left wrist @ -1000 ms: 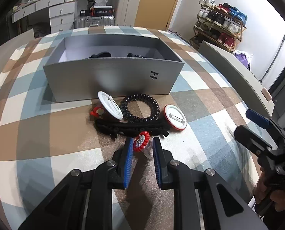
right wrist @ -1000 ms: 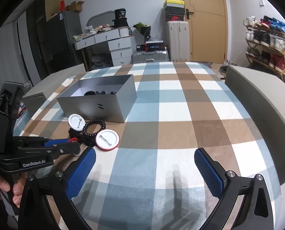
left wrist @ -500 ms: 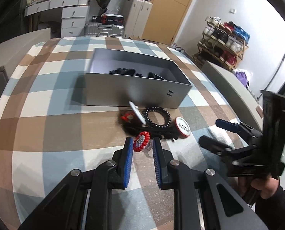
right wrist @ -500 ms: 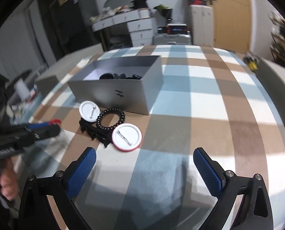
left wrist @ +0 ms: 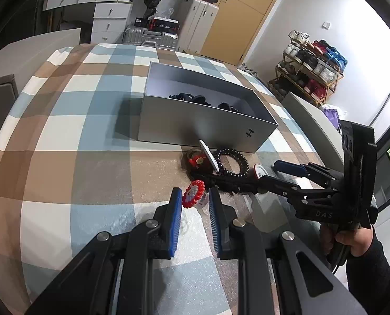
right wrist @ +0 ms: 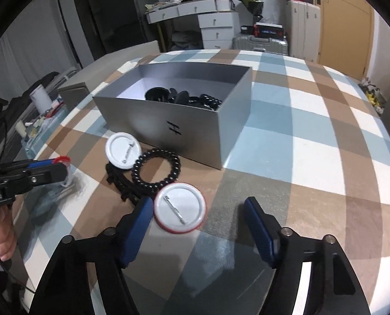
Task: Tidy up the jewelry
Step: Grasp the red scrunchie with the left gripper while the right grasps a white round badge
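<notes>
My left gripper (left wrist: 195, 199) is shut on a red and white beaded ornament (left wrist: 193, 193) and holds it above the checked cloth. A grey box (left wrist: 208, 120) with dark jewelry inside stands beyond it. In front of the box lie a black bead bracelet (right wrist: 156, 169), a black chain (right wrist: 121, 187) and two white pin badges (right wrist: 123, 150), one of them (right wrist: 179, 211) just ahead of my open right gripper (right wrist: 198, 211). The right gripper also shows in the left wrist view (left wrist: 276, 173), and the left gripper shows in the right wrist view (right wrist: 61, 166).
A small red charm (left wrist: 197, 160) lies by the leaning badge. The table (left wrist: 63, 136) has a blue, brown and white checked cloth. Grey chair backs stand around it. Drawers, suitcases and a shoe rack stand behind.
My left gripper has lifted and drawn back with the ornament. My right gripper has moved in low toward the nearer pin badge.
</notes>
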